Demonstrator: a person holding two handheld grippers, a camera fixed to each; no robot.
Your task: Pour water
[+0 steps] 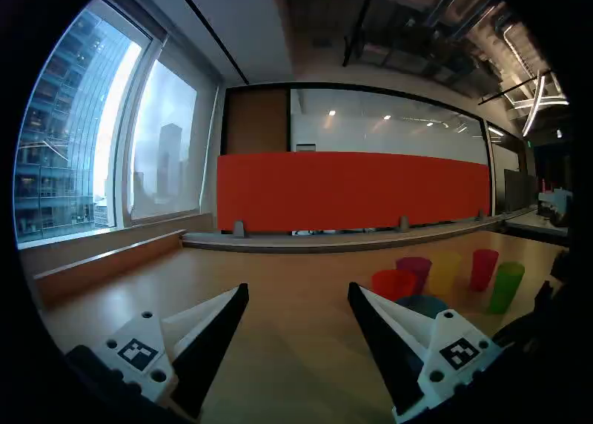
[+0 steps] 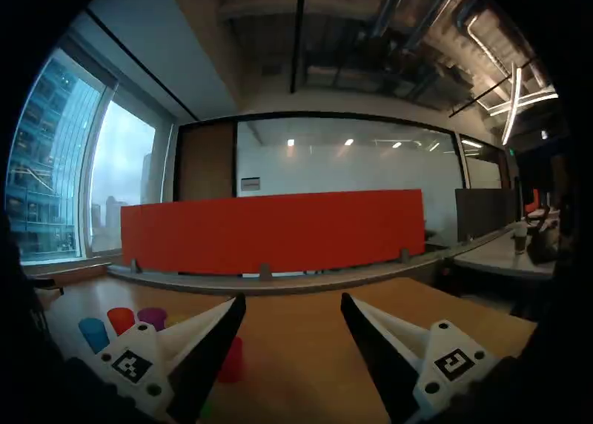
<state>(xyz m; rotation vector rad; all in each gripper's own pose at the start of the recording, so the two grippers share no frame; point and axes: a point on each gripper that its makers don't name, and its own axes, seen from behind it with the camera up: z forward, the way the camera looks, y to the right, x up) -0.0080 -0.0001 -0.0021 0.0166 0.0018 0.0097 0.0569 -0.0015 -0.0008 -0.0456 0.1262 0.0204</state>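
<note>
Left gripper (image 1: 296,286) and right gripper (image 2: 291,296) are hanging released, empty; grabbing among the crowded cups (image 1: 445,272) at lower right is probably risking toppling neighbours.

No readable text, coded square markers (image 1: 138,352) on left claw (image 1: 298,286) and right claw (image 2: 292,298), wall sign (image 2: 250,184) illegible

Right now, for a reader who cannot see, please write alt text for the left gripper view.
The open black-and-white left gripper hovers over a light wooden table, holding nothing. Coloured plastic cups cluster at the right; a long orange partition panel stands behind.
</note>
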